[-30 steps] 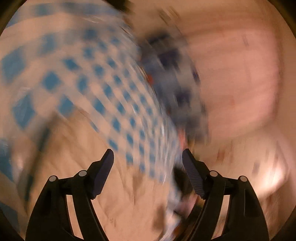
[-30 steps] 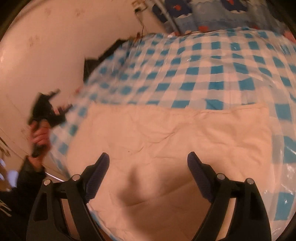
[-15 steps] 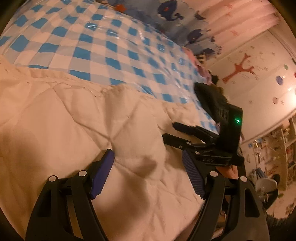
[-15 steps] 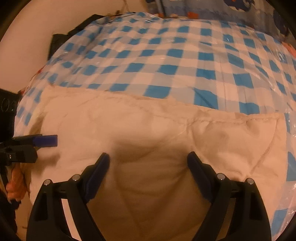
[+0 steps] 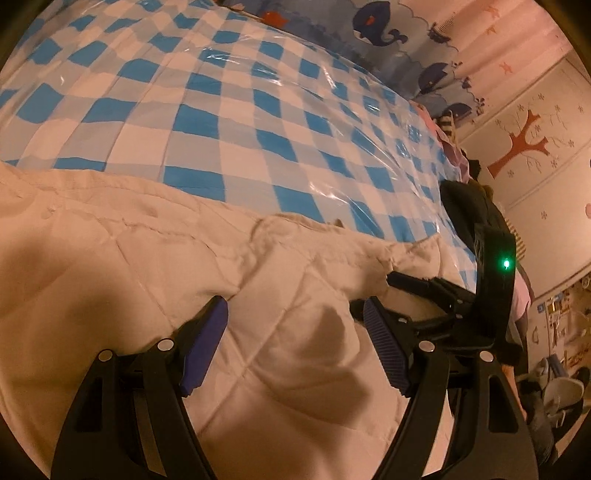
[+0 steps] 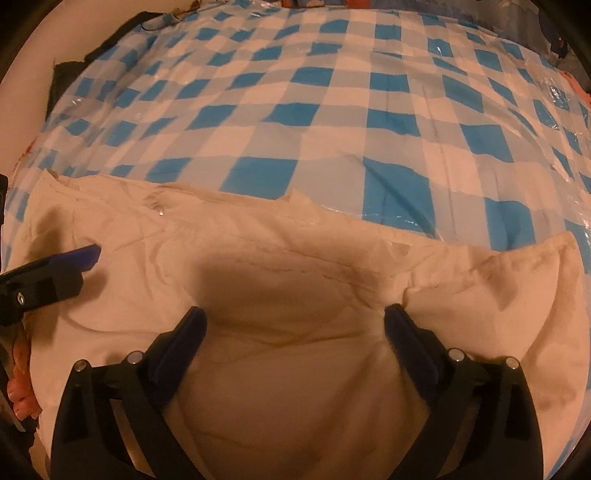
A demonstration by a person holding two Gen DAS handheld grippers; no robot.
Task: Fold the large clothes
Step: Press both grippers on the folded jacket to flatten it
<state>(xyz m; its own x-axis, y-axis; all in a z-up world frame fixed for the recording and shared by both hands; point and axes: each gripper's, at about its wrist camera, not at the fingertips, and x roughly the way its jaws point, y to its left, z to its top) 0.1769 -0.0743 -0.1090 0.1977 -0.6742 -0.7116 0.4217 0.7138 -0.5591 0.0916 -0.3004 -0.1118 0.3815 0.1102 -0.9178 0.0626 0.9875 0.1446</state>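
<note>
Checked cover: blue-and-white checked cloth [image 6: 332,110] under a clear, glinting plastic sheet spreads across the whole surface in front of you, to the far edge in both views.
Garment: your cream quilted garment [image 6: 295,387] lies flat on the near part of that checked cloth, filling the lower half of both wrist views; its far edge runs side to side, with stitched seams and a small metal snap [image 6: 161,211] near that edge.
Curtain: pale blue curtain with dark whales [image 5: 380,29] hangs beyond the far side, next to a pink one.
Wall: cream wall with a red tree decal [image 5: 521,144] stands at the right of the left wrist view.
Right tool: your right tool [image 6: 295,325] points steeply down over the middle of the garment, jaws wide apart and just opened further; fabric lies under them, nothing is pinched.
Left tool: your left tool [image 5: 295,325] has its jaws apart over the quilted fabric, tips close to or on the cloth, no fold gripped between the pads.
Spacing: both tools sit near each other over the garment; each shows at the edge of the other's view.
Fingers: your fingers [image 6: 20,387] show at the lower left edge of the right wrist view.
</note>
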